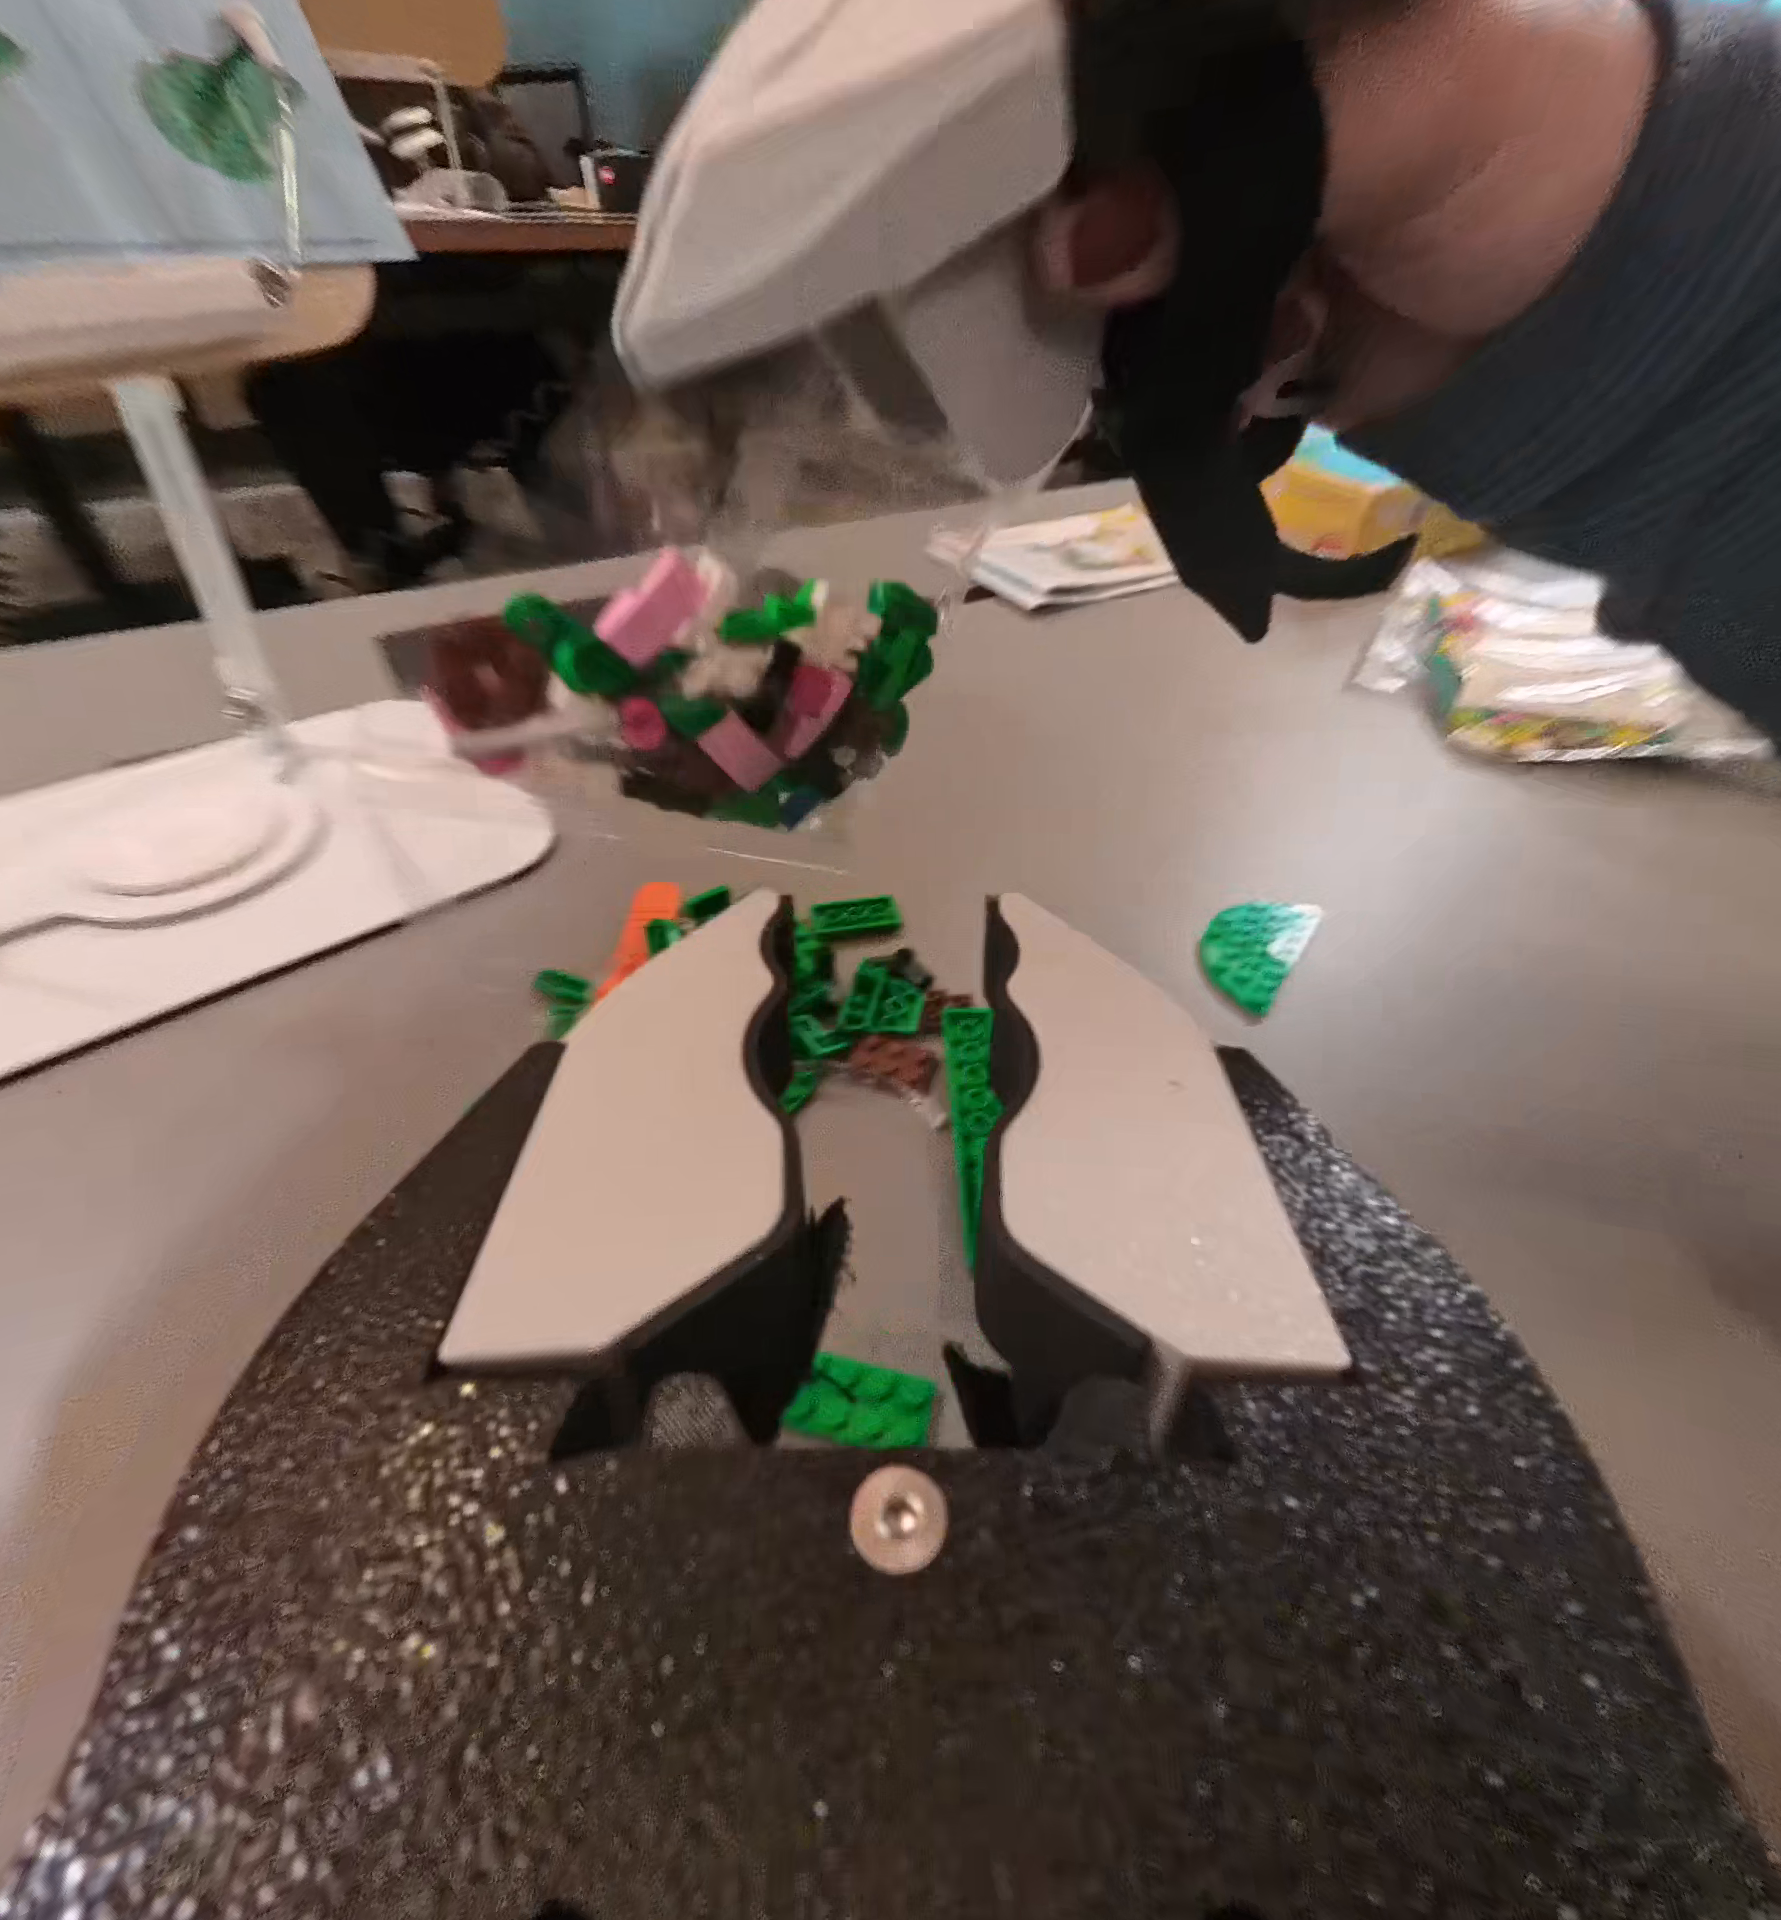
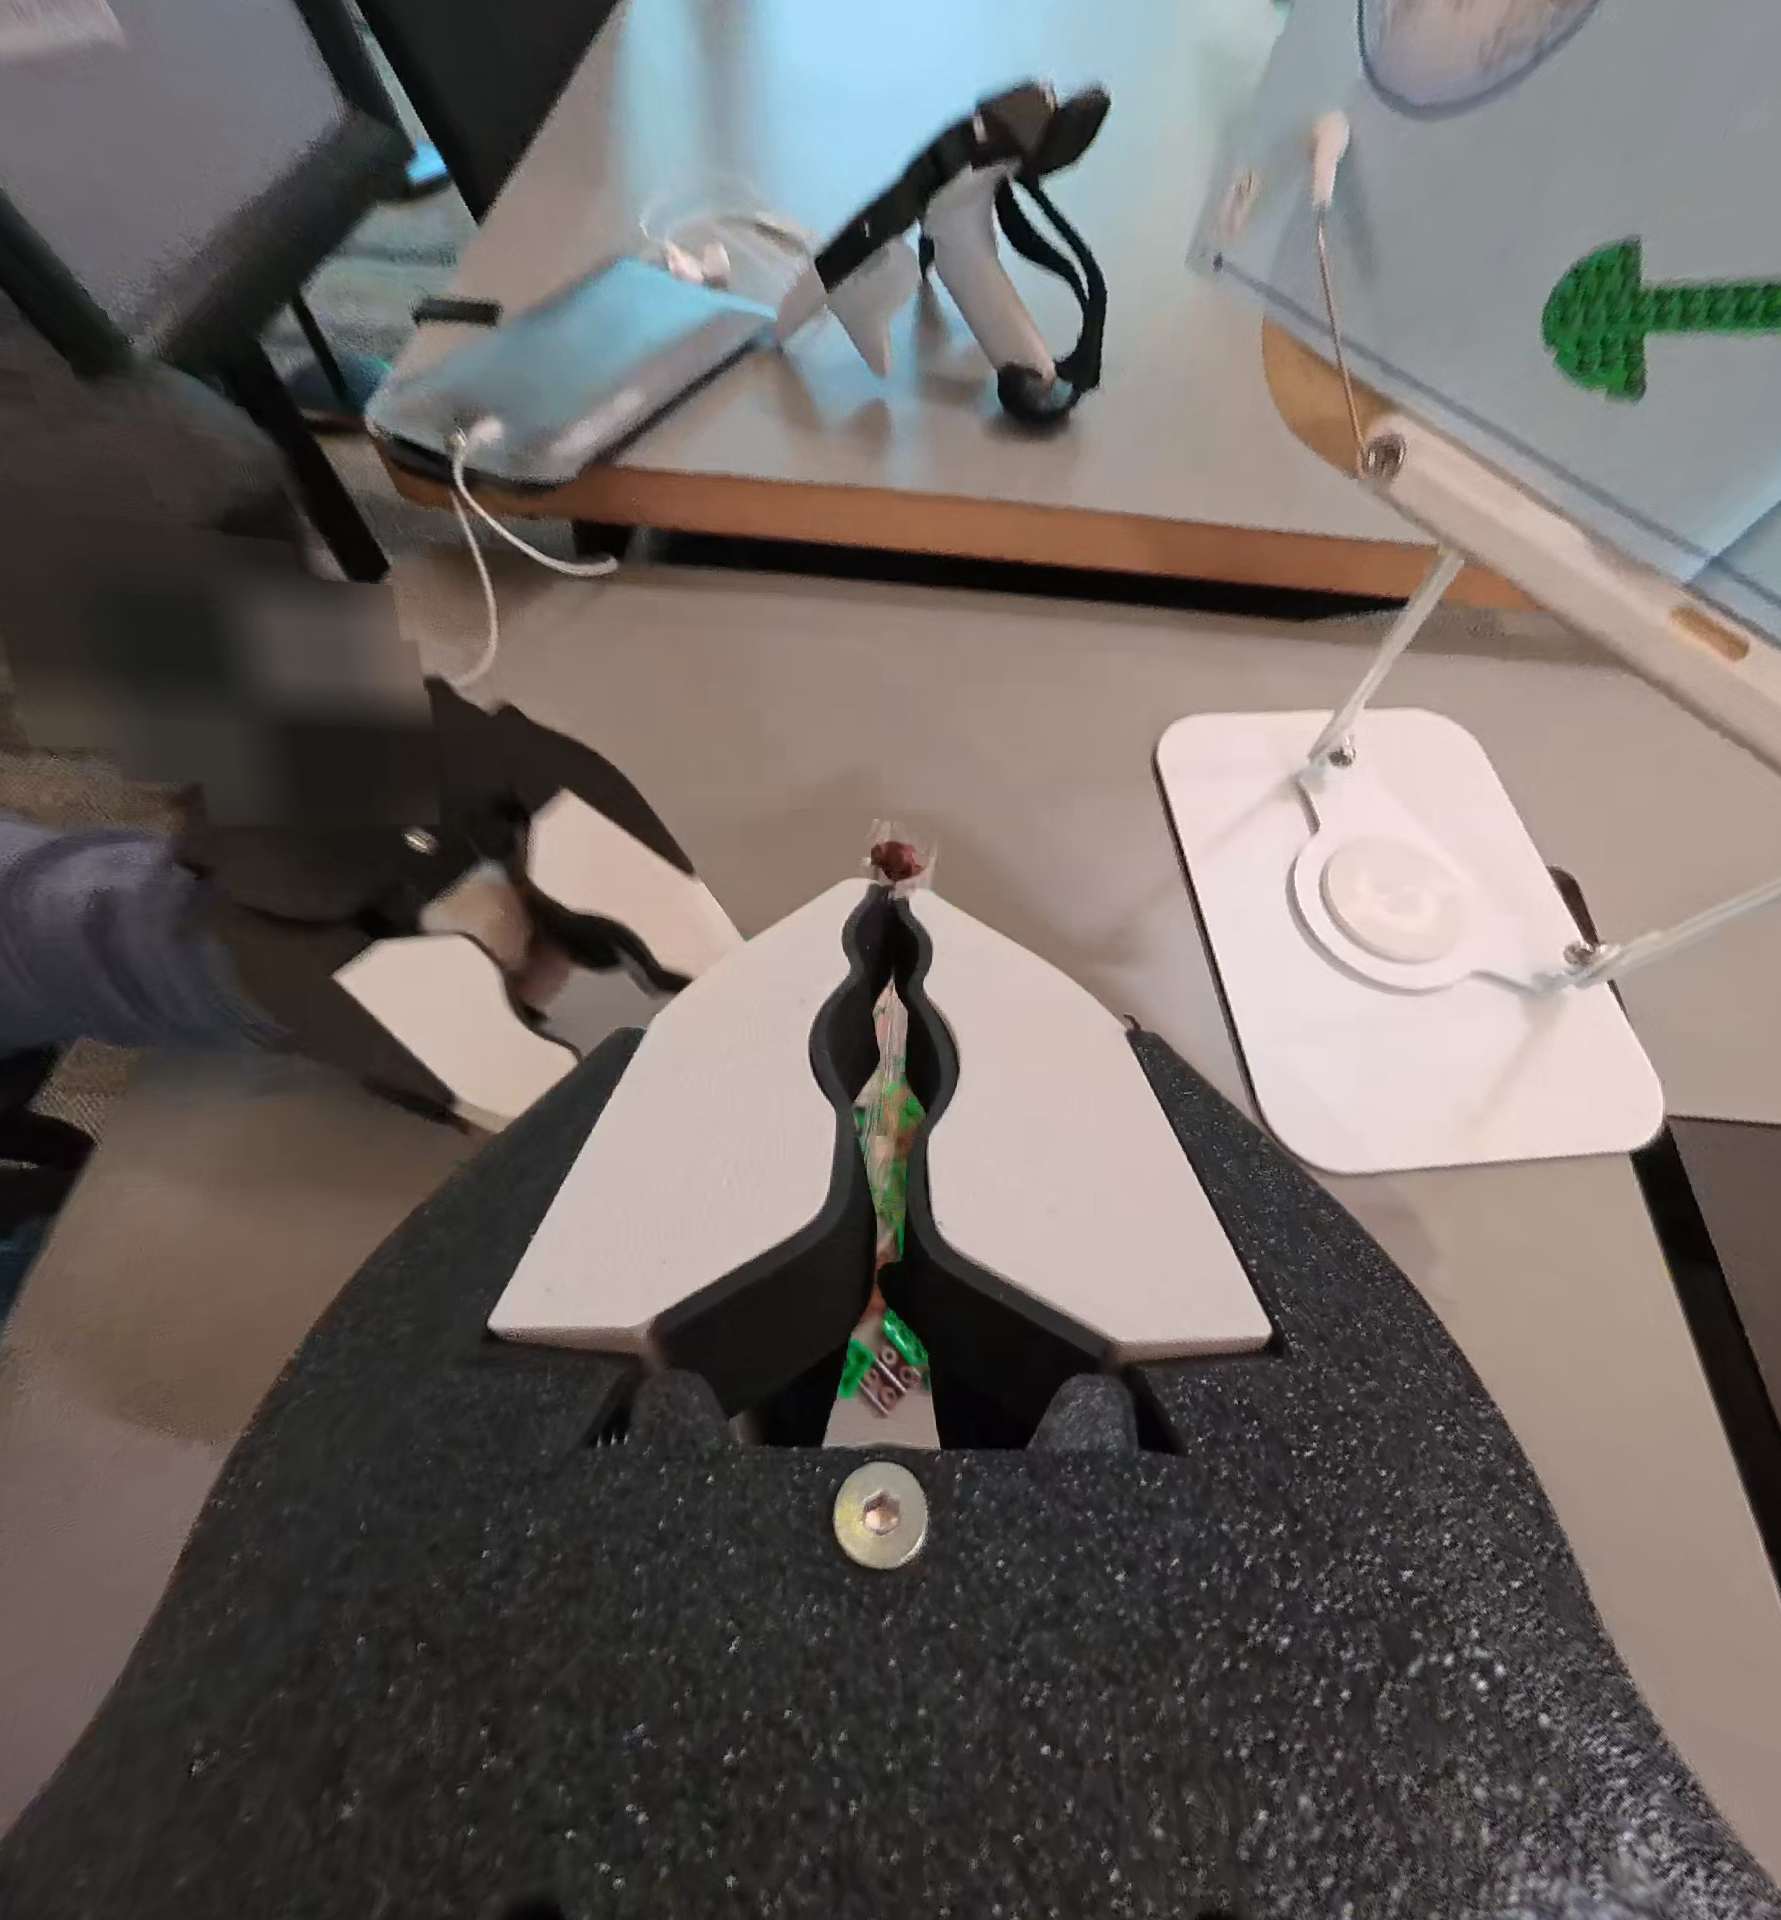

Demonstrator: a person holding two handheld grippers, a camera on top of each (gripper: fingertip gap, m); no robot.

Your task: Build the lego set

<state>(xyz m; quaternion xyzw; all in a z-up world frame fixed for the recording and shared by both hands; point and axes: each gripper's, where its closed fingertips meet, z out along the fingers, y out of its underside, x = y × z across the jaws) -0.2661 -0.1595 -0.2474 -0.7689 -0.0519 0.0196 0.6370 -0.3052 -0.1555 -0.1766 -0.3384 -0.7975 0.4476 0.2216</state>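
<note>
Right claw (image 2: 891,902) pinched tight on the top of a clear bag of bricks (image 1: 730,696), lifted off the grey table (image 1: 1385,1143) with pink, green and brown pieces bunched at the bottom. Left claw (image 1: 888,914) parted wide, gripping nothing, low over a loose pile of green and brown bricks (image 1: 865,1013) on the table, one green plate (image 1: 862,1403) back near the finger roots, orange piece (image 1: 647,920) at the pile's left edge. Half-round green plate (image 1: 1255,951) apart to the right, white stand base (image 1: 190,862) to the left, more bags (image 1: 1551,675) far right.
</note>
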